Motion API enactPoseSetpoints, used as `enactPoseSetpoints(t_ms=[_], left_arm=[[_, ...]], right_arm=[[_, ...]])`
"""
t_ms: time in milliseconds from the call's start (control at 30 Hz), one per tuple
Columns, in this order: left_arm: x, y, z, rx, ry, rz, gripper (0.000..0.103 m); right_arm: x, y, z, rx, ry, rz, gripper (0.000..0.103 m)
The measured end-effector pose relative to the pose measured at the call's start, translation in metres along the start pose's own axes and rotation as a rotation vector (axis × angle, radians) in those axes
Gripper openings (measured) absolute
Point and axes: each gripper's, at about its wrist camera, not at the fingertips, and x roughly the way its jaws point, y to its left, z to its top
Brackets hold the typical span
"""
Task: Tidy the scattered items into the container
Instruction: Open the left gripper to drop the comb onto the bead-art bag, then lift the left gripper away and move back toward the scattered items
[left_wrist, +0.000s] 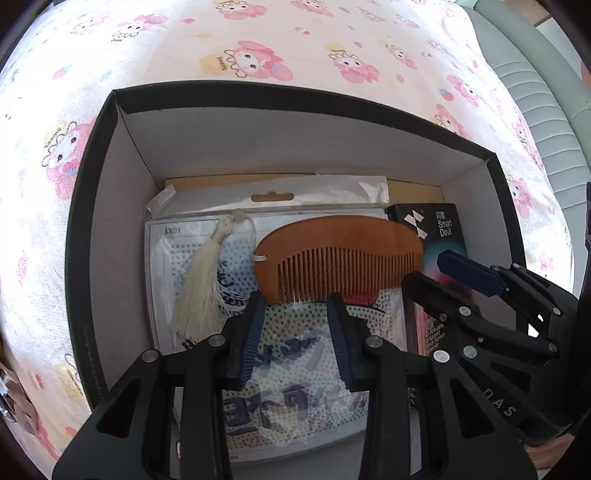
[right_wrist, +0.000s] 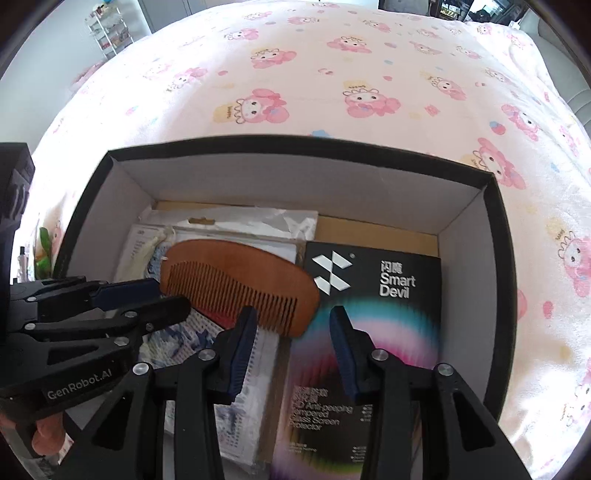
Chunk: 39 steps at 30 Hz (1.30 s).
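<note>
A: Start with the left claw (left_wrist: 295, 314). What do its jaws hold?

B: Nothing. They stand apart with an empty gap between the blue pads, hanging over the clear bag with the dotted print (left_wrist: 295, 373). The teeth of the wooden comb (left_wrist: 340, 254) sit just past the tips, not between them.

A: And the right claw (right_wrist: 293, 325)?

B: Also parted, at a middling width, and empty. It hovers above the black Smart Devil screen protector package (right_wrist: 380, 295), with the comb's end near its left finger. Whether that finger touches the comb I cannot tell.

A: Where do the things lie?

B: All inside the black box (left_wrist: 96, 229) with pale inner walls. The comb rests on top of the plastic-wrapped packets, tilted a little, its teeth toward the claws. A cream tassel (left_wrist: 201, 280) lies to its left on a packet marked with dots. The Smart Devil package lies flat along the right side of the box, beside the comb. Behind them a white plastic bag with a hang slot (left_wrist: 273, 197) shows, and a strip of brown cardboard (left_wrist: 417, 192) lies on the floor of the box at the back.

A: And around the box?

B: It sits on a bed (right_wrist: 295, 74) covered in a white sheet printed with pink cartoon figures. A fingertip (right_wrist: 46, 435) shows under the left claw's handle in the right view.
</note>
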Motion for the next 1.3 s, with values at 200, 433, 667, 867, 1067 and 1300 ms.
enactPoseSetpoints(t_ms=[200, 433, 667, 867, 1067, 1300], left_arm=[[0.002, -0.006, 0.009, -0.014, -0.003, 0.009, 0.034], [0.003, 0.003, 0.022, -0.068, -0.012, -0.006, 0.034], [-0.001, 0.011, 0.033, -0.102, -0.041, -0.001, 0.034], [-0.022, 0.009, 0.018, -0.07, -0.091, -0.026, 0.034], [-0.058, 0.0, 0.0, -0.022, -0.167, -0.023, 0.034], [-0.127, -0.009, -0.048, 0.1, -0.28, 0.0, 0.037]], right_arm=[[0.008, 0.003, -0.003, -0.01, 0.02, -0.025, 0.037], [0.015, 0.0, 0.013, 0.018, -0.006, -0.037, 0.037], [0.011, -0.006, 0.028, 0.045, -0.029, -0.029, 0.037], [-0.026, 0.006, 0.017, 0.066, -0.074, -0.007, 0.037], [-0.075, 0.027, -0.006, 0.085, -0.152, -0.013, 0.038], [-0.121, 0.051, -0.037, 0.133, -0.248, 0.012, 0.045]])
